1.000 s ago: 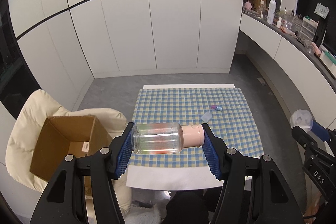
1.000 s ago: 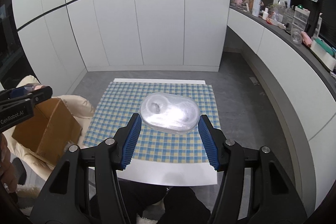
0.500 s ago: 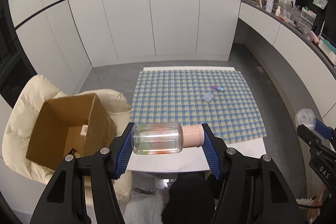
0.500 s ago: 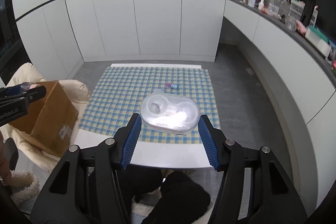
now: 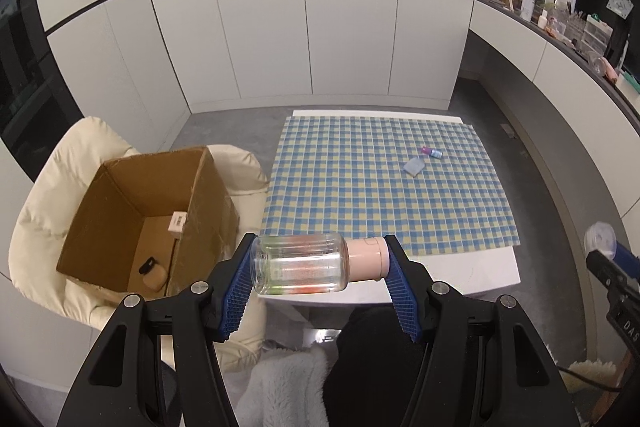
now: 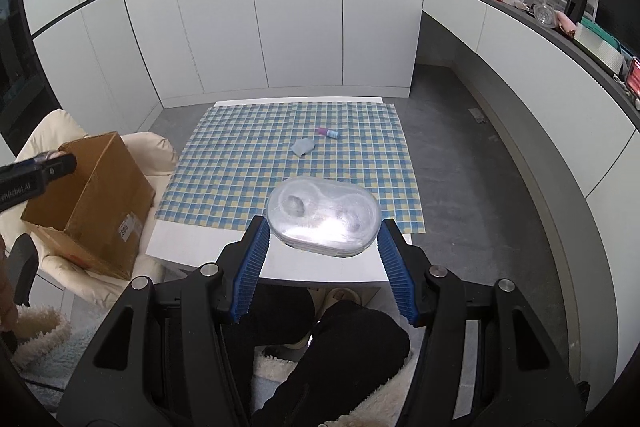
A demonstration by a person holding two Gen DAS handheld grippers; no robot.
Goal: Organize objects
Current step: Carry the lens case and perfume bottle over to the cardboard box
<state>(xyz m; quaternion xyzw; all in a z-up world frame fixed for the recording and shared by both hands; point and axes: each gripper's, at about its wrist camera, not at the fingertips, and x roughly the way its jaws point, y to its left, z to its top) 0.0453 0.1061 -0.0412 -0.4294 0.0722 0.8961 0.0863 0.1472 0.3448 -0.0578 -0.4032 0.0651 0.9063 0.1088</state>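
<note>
Left gripper (image 5: 320,269) clamps jar (image 5: 300,263); right gripper (image 6: 322,235) clamps clear case (image 6: 323,221). Neither boxed yet. Box (image 5: 148,215) holds little; pouch (image 5: 414,167), small bottle (image 5: 430,151) left on cloth (image 5: 360,195).

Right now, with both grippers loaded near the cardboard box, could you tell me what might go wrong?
1. The clear bottle is pinched end to end, base and pink cap, by the left gripper; it could pivot or slip out.
2. The right gripper holds the smooth oval clear plastic case by its ends; it might slide free.
3. The cardboard box sits on a soft cream cushion and could tip when loaded.
</note>
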